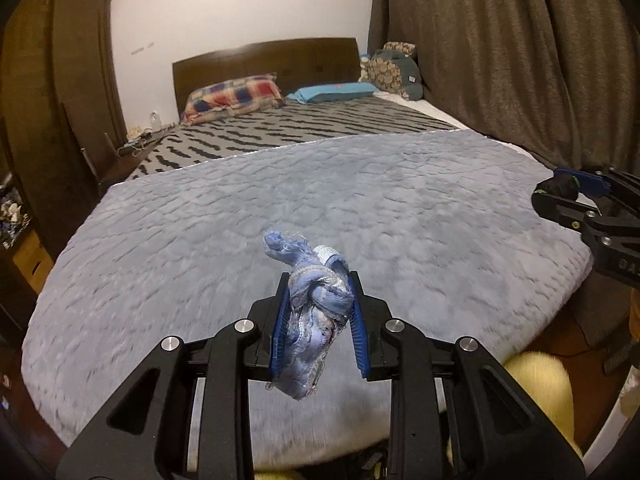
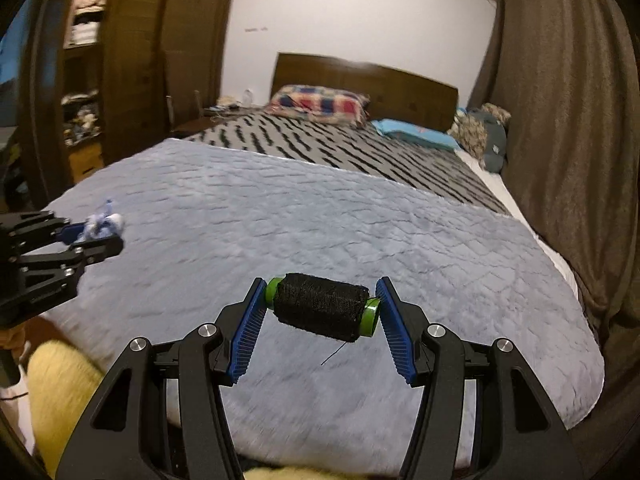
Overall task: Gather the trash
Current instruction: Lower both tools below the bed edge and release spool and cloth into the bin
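Both of your jaws are closed on something. Your left gripper (image 1: 318, 312) has its blue pads pressed tight on a crumpled wad of blue cloth (image 1: 310, 308), which bulges out above the fingertips and hangs below them; its lower end is ragged and hard to read. Your right gripper (image 2: 322, 312) stands about half open, yet its pads clamp the two green ends of a spool of black thread (image 2: 322, 306), held crosswise with a loose thread end dangling beneath.

Each gripper appears only partly in the other's view. From the left wrist, the right one shows at the right edge, cut off, with a dark lump between its tips. From the right wrist, the left one shows at the left edge, the blue wad blurred.

Both grippers point forward and somewhat down over the foot of the bed, clear of the grey blanket (image 1: 360, 200), side by side and well apart.

Beyond lie a striped sheet (image 1: 304, 128), a checked pillow (image 1: 236, 98) and a wooden headboard (image 1: 264, 60). Something yellow and fuzzy (image 2: 60, 384) sits below the bed's edge, too blurred to identify.
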Motion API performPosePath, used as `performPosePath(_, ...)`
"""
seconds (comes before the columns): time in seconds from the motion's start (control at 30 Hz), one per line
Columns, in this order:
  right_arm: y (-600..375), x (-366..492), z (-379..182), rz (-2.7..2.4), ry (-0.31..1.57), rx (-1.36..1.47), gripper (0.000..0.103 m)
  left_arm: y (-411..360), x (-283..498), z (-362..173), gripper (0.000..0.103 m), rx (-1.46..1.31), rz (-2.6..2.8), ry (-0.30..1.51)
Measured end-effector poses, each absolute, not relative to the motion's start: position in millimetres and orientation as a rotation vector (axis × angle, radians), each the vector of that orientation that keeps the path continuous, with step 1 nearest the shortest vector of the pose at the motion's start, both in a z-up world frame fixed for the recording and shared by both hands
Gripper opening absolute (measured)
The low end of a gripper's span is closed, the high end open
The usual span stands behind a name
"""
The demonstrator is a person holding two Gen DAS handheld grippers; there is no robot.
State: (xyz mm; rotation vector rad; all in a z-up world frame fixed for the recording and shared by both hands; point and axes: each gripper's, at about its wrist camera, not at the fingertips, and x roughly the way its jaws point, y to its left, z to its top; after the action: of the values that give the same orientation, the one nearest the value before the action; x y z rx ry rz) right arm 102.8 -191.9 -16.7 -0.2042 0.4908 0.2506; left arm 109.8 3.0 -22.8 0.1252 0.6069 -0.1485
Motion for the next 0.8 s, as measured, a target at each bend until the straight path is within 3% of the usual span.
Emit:
performPosePath(0.4, -178, 8, -39, 0.264, 0.356, -0.132, 0.057, 2, 18, -52, 0.026, 0.117, -0.144, 0.566)
performPosePath(0.8, -186, 8, -113, 0.236, 0.536, -0.038, 0.057, 0, 6, -131, 0.026, 0.064, -0.178, 0.719)
